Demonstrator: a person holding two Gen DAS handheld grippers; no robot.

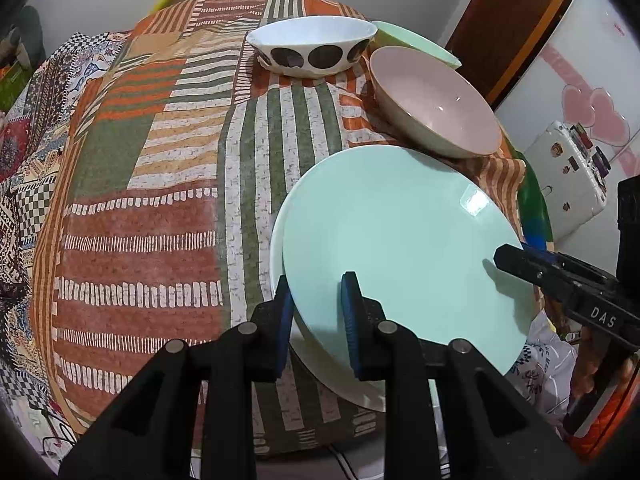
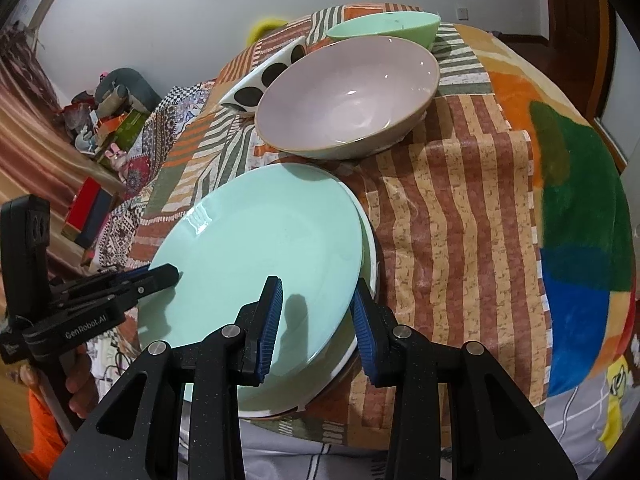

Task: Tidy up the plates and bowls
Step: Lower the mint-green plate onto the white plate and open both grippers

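My left gripper (image 1: 316,312) is nearly closed, pinching the near-left rim of the mint plate (image 1: 400,248), one pad above it and one below. That plate sits tilted over a white plate (image 1: 280,264) on the striped patchwork cloth (image 1: 160,200). My right gripper (image 2: 316,316) clamps the plate's opposite rim the same way. Beyond it sit the pink bowl (image 2: 348,100), the spotted bowl (image 1: 312,46) and the green bowl (image 2: 384,26), close together.
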